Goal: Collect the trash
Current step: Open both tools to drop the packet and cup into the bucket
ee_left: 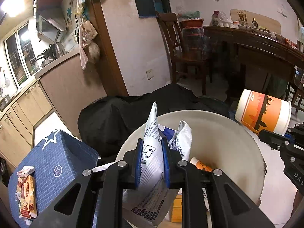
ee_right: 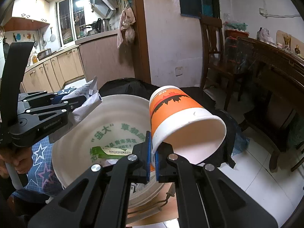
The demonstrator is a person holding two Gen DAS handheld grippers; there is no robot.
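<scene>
My left gripper is shut on a crumpled white printed wrapper, held over the mouth of a white plastic bucket. A small orange cup and other packaging lie inside the bucket. My right gripper is shut on the rim of an orange and white paper cup, tilted on its side above the bucket. A green box lies at the bucket's bottom. The cup and right gripper show at the right of the left wrist view; the left gripper with the wrapper shows at the left of the right wrist view.
A blue star-patterned box with a small red and white carton on it stands left of the bucket. A black bag lies behind it. A dark wooden table and chair stand at the right, kitchen cabinets at the left.
</scene>
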